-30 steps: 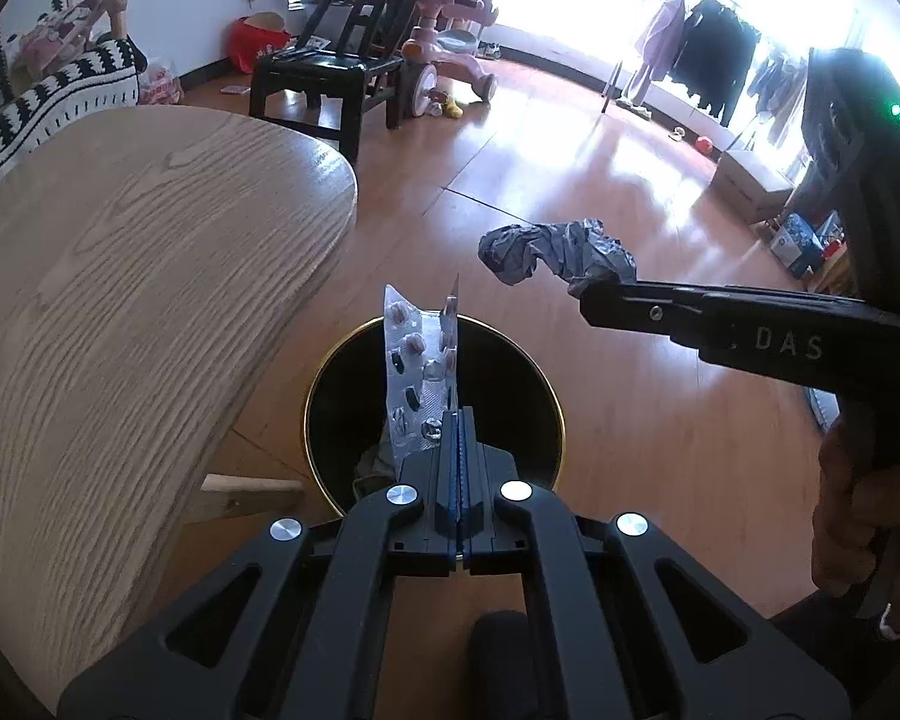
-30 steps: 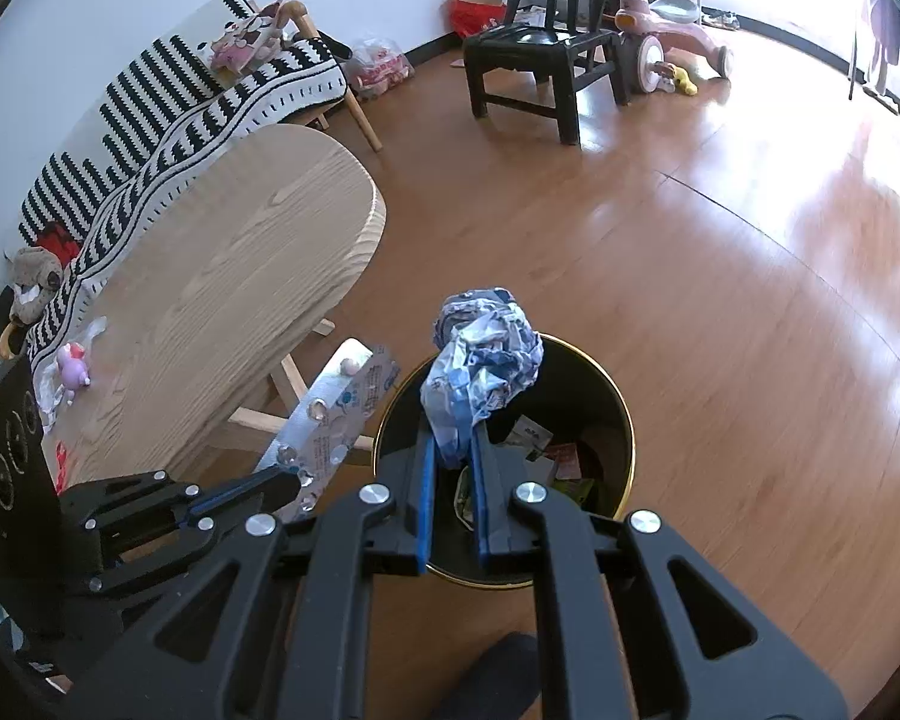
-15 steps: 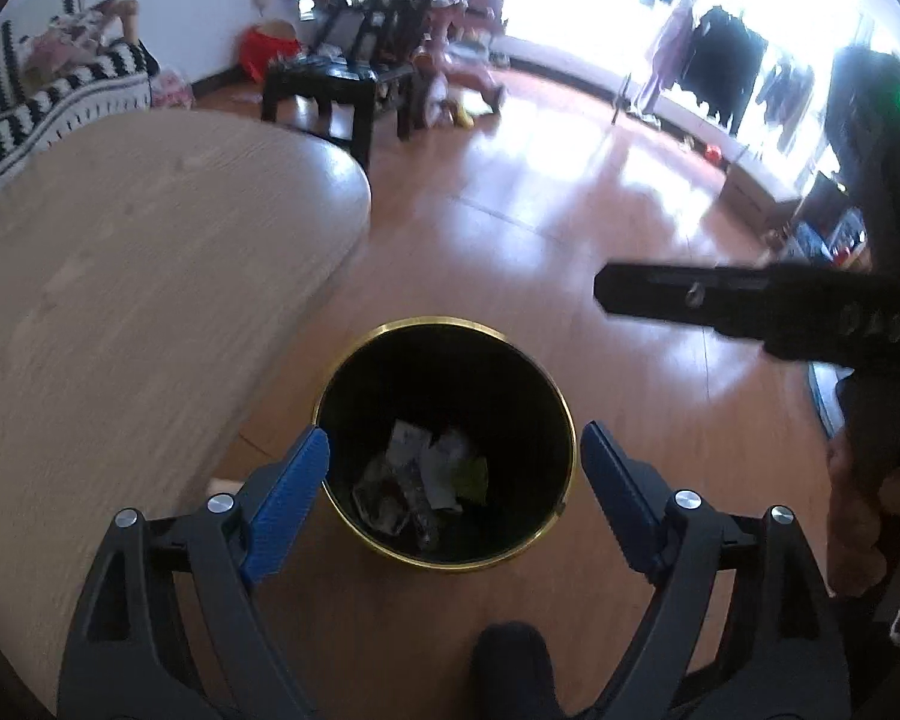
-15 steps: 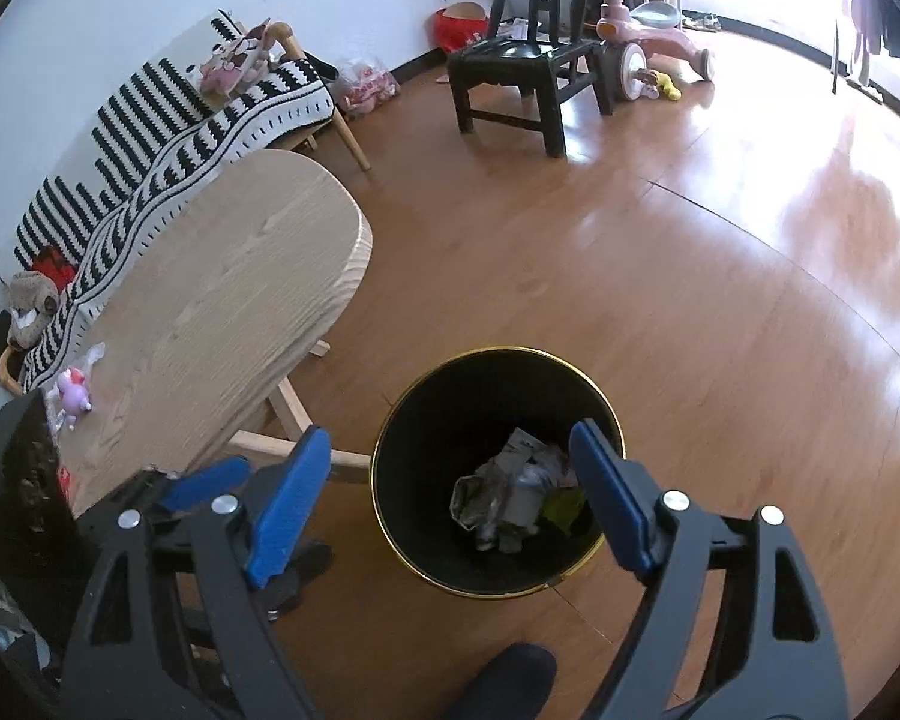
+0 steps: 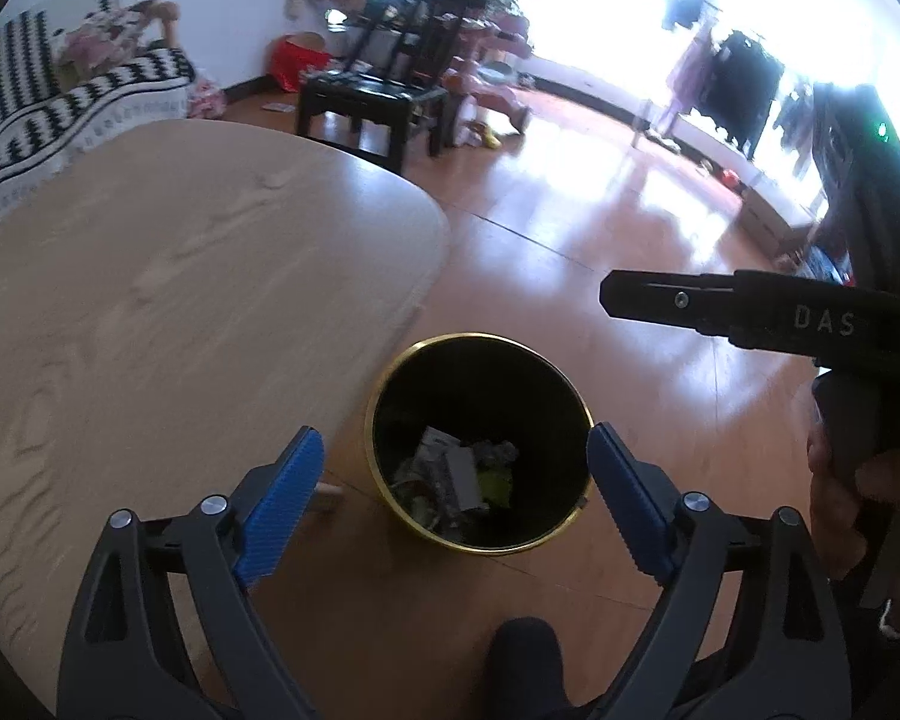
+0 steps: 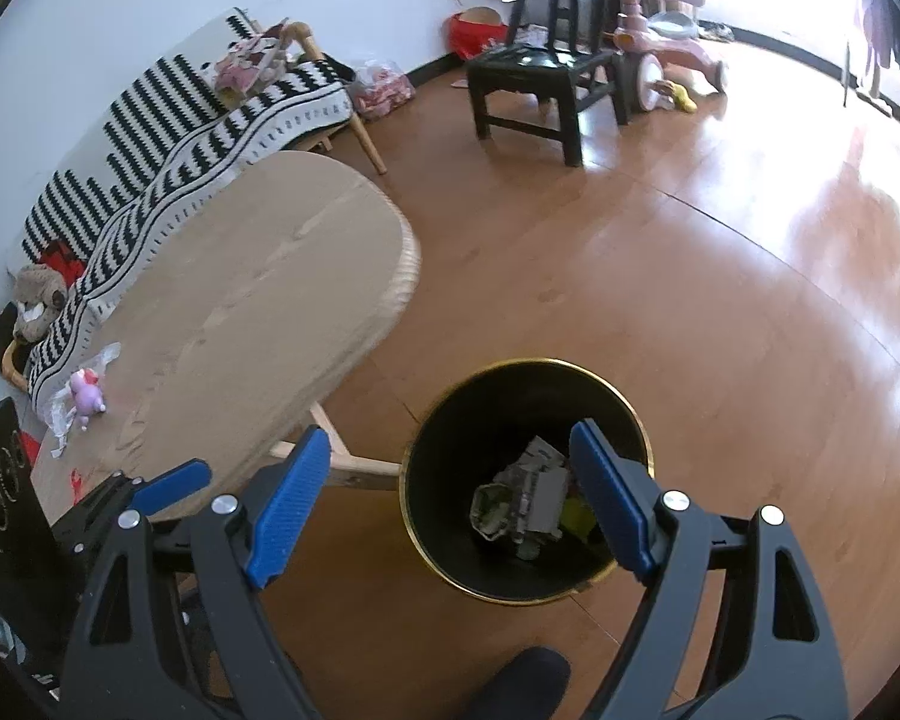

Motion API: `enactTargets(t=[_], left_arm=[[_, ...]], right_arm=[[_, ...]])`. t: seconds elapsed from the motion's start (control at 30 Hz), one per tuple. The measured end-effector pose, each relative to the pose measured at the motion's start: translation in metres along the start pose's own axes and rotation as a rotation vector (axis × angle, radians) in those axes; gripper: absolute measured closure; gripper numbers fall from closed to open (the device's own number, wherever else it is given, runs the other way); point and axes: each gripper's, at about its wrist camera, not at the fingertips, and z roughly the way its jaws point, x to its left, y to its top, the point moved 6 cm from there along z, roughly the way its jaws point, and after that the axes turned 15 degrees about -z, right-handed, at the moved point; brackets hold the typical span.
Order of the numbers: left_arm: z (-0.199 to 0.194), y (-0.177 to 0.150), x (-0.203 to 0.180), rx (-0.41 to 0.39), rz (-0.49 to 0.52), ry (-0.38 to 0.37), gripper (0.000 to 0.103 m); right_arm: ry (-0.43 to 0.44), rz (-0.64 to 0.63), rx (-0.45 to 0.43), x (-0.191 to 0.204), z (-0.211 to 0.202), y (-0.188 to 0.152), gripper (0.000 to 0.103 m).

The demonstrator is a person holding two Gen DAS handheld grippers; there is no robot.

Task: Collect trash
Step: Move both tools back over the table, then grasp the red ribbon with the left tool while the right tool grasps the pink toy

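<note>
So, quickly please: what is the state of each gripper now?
Left gripper: jaws opening, nothing between them.
Right gripper: jaws open, holding nothing.

I look down past my left gripper (image 5: 453,480), its blue-padded jaws opening with nothing between them. Beneath stands a black bin (image 5: 390,396) with a gold rim, crumpled trash (image 5: 459,474) inside. A wooden table (image 5: 168,276) fills nine o'clock. My right gripper (image 5: 750,315) reaches in from three o'clock.

Table (image 6: 258,300): oval, light wood.
Toy (image 6: 87,393): pink, on the table.
Chair (image 6: 546,78): black.
Tricycle (image 6: 660,54): pink.
</note>
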Motion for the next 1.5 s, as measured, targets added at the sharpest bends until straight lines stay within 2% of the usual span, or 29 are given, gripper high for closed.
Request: enactTargets(t=[0.17, 0.3, 0.53, 0.67, 0.87, 1.03, 1.33, 1.5], left_arm=[[-0.040, 0.005, 0.041, -0.058, -0.035, 0.062, 0.014], [-0.075, 0.003, 0.093, -0.093, -0.094, 0.124, 0.014], [-0.138, -0.015, 0.192, -0.162, -0.214, 0.255, 0.014], [-0.169, -0.031, 0.245, -0.187, -0.278, 0.325, 0.014], [-0.189, -0.053, 0.296, -0.191, -0.311, 0.402, 0.014], [-0.188, -0.060, 0.320, -0.177, -0.335, 0.412, 0.014], [-0.174, -0.055, 0.328, -0.169, -0.342, 0.414, 0.015], [-0.168, -0.059, 0.336, -0.154, -0.351, 0.424, 0.029]], right_arm=[[0.045, -0.068, -0.014, 0.051, 0.007, 0.022, 0.022], [0.096, -0.126, -0.012, 0.105, 0.019, 0.039, 0.021], [0.197, -0.260, -0.016, 0.225, 0.037, 0.070, 0.021], [0.245, -0.322, -0.007, 0.285, 0.050, 0.077, 0.021], [0.293, -0.395, 0.017, 0.364, 0.078, 0.078, 0.021], [0.309, -0.432, 0.051, 0.409, 0.109, 0.077, 0.021], [0.280, -0.533, 0.072, 0.457, 0.148, 0.081, 0.021], [0.275, -0.573, 0.103, 0.476, 0.173, 0.079, 0.021]])
